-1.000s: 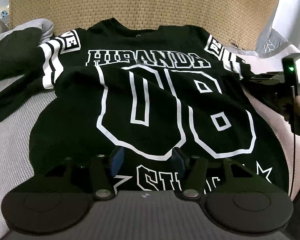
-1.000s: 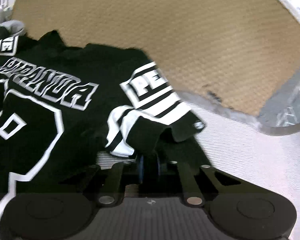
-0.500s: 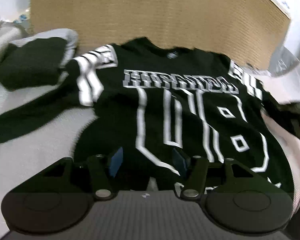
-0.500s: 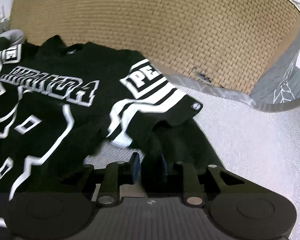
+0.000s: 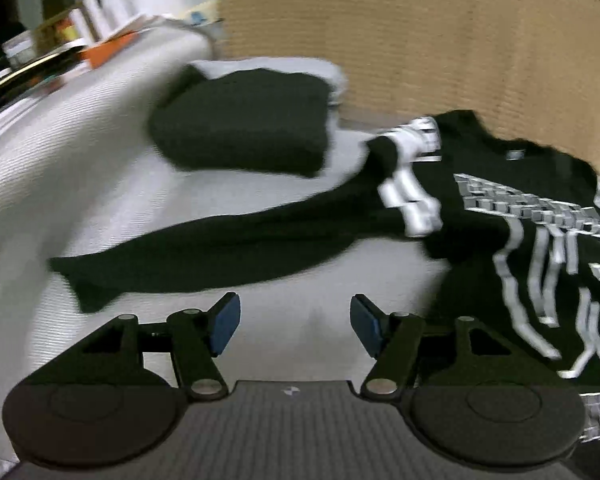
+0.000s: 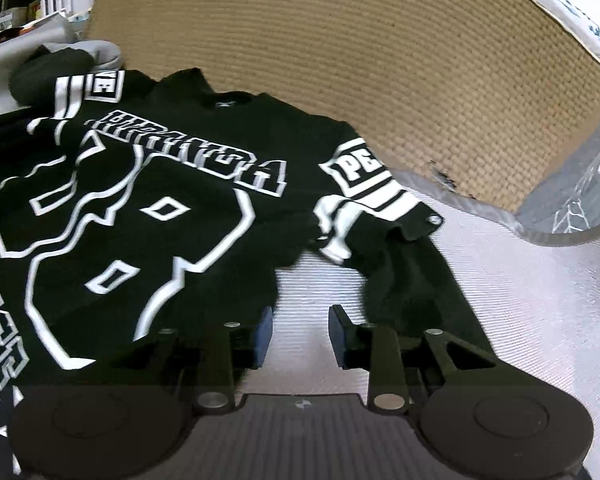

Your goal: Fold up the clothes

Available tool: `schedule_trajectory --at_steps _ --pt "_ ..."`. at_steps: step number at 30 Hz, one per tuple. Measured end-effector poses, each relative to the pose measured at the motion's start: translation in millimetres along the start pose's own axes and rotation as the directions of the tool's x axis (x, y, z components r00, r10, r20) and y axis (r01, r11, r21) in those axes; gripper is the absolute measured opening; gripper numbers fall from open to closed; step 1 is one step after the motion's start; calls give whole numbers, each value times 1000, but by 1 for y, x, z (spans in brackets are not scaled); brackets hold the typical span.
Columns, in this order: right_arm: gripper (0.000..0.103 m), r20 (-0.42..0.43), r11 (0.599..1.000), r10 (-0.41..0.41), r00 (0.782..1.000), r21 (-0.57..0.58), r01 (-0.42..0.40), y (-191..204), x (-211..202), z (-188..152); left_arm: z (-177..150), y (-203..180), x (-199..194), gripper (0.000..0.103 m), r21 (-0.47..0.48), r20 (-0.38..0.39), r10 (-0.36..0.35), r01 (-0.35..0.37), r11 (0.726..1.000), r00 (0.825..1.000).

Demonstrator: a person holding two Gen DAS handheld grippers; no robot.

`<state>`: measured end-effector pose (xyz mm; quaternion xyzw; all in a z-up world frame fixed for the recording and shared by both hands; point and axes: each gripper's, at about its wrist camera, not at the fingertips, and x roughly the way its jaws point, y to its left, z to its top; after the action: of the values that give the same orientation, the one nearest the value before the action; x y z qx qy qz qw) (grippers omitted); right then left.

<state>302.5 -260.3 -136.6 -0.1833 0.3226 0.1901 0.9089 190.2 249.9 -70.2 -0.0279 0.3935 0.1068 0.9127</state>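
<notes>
A pale grey woven mattress surface (image 6: 500, 280) fills the lower part of both views, and a tan woven straw headboard panel (image 6: 340, 60) rises behind it. Spread face up on the mattress lies a black long-sleeved jersey with large white outlined numbers and lettering (image 6: 160, 208), its collar toward the headboard. In the right wrist view one sleeve, banded with white stripes (image 6: 364, 192), bends down from the shoulder and runs along the mattress toward the camera. In the blurred left wrist view the other long black sleeve (image 5: 220, 248) stretches away from the body across the mattress to the left. Beyond that sleeve sits a folded stack of clothes, black on top and grey beneath (image 5: 244, 120), close to the headboard. At the far left edge a cluttered shelf or ledge with small white and orange items (image 5: 80, 32) is too blurred to make out. The left hand-held gripper (image 5: 295, 326) hangs over bare mattress just below the outstretched sleeve, released, its blue-padded jaws set wide with nothing between them; they have just been opening. The right hand-held gripper (image 6: 300, 338) hovers between the jersey's side and the bent sleeve, also released, its jaws having just been opening, with only mattress showing in the gap.
</notes>
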Motion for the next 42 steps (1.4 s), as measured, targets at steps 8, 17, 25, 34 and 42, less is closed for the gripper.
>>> schedule_trajectory --at_steps 8,17,25,34,42 --pt "35 9 999 46 999 -17 -46 45 -3 21 0 43 20 65 6 25 60 -60 998 998" --pt "35 82 976 196 977 -110 -187 114 11 102 -11 71 30 65 7 68 97 -97 995 993" --pt "39 116 908 409 905 -153 -390 203 40 183 -21 111 38 65 -83 70 120 -114 990 990" --pt "41 67 875 483 873 -77 -478 276 97 240 -24 154 51 70 -289 38 129 -113 951 991" --pt "42 17 872 489 872 1 -490 292 137 256 -24 154 67 72 -297 55 76 -56 953 996"
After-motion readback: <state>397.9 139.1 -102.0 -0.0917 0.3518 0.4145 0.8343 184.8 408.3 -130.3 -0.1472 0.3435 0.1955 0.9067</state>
